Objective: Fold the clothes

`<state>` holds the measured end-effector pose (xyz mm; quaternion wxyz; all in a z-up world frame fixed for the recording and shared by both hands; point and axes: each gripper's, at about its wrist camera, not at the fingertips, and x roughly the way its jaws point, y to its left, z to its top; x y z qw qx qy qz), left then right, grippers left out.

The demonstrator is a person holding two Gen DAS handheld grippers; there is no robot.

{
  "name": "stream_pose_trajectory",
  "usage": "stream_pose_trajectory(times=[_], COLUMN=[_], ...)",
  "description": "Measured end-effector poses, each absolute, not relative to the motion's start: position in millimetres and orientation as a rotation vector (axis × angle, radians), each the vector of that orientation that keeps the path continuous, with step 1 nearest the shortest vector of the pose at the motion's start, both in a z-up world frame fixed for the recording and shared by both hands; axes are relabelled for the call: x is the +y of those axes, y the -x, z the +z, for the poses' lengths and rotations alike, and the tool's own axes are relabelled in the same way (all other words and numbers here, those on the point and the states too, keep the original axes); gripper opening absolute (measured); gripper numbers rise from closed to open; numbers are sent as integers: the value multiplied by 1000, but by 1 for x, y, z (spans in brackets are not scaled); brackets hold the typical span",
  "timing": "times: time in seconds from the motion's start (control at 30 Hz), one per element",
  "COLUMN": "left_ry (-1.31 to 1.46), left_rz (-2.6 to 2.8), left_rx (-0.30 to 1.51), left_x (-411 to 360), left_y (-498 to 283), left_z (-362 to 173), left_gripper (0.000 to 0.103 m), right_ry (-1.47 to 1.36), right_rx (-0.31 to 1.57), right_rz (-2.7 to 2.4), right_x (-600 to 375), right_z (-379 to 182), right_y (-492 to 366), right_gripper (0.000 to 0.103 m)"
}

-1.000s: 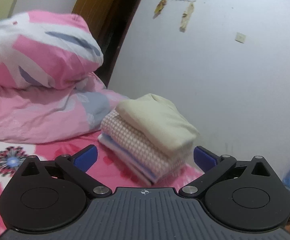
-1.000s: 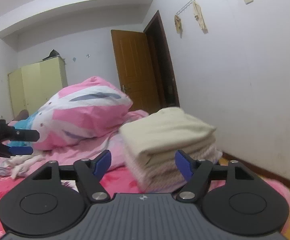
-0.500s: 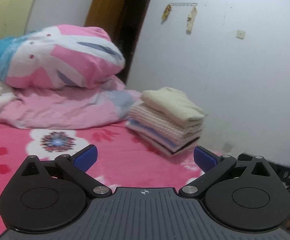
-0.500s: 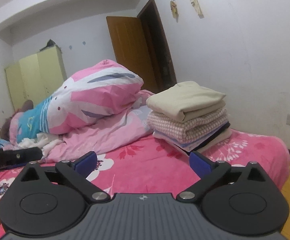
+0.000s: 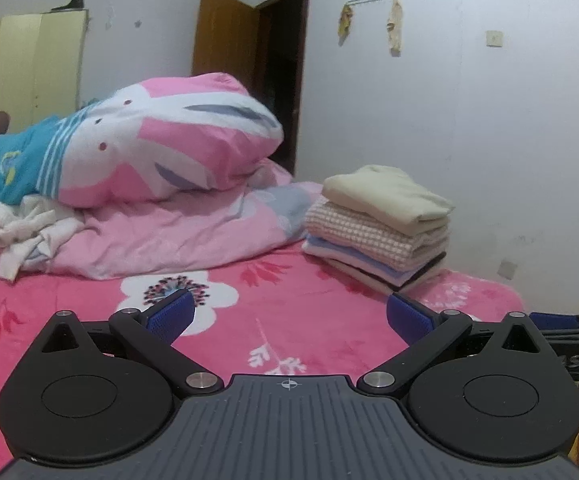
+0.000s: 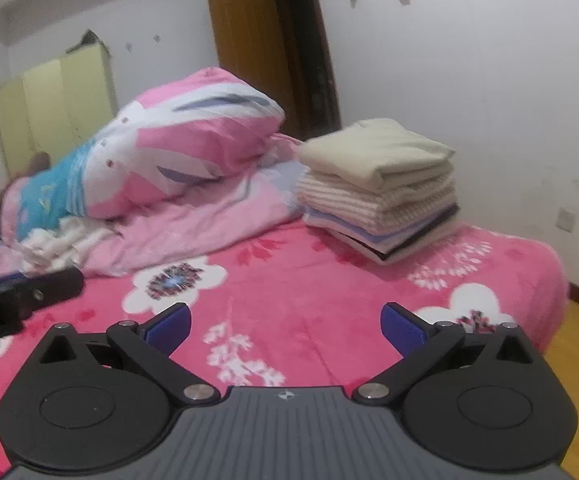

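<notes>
Now withdrawn: left gripper (image 5: 287,314) and right gripper (image 6: 285,322), jaws spread, nothing held. Stack of folded clothes, cream garment on top (image 5: 381,226), left well ahead of jaws, right of centre, on pink floral bedspread (image 6: 289,304). Crumpled white laundry (image 5: 17,232) seen ahead-left, unfolded; folding judged unfinished.

Black claws (image 5: 289,314), blue ribbed pads (image 5: 171,314)

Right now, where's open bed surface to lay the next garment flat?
Free: pink bedspread between the grippers, the folded stack and the duvet. Crowded: the back, with the pillow and crumpled white clothes.
</notes>
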<state>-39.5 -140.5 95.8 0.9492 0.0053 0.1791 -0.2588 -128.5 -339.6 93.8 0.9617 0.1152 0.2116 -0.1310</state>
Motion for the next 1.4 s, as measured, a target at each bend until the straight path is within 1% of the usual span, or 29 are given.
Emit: stream_pose_trajectory(times=[0.3, 0.43, 0.67, 0.87, 1.4], left_ry=[-6, 26, -36, -22, -13], left_rz=[-464, -464, -467, -471, -477], left_rx=[424, 425, 414, 429, 459], left_x=[-150, -149, -156, -156, -158], left_y=[38, 37, 37, 39, 38], left_z=[95, 93, 91, 87, 80], left_gripper=[103, 103, 103, 103, 103], right_ry=[-195, -155, -94, -133, -116], right_rx=[404, 398, 406, 437, 490], right_rz=[-386, -433, -494, -491, -499], right_x=[-340, -338, -333, -334, -334], right_z=[98, 98, 101, 101, 99], right_y=[140, 142, 137, 131, 124], right_gripper=[103, 103, 103, 103, 103])
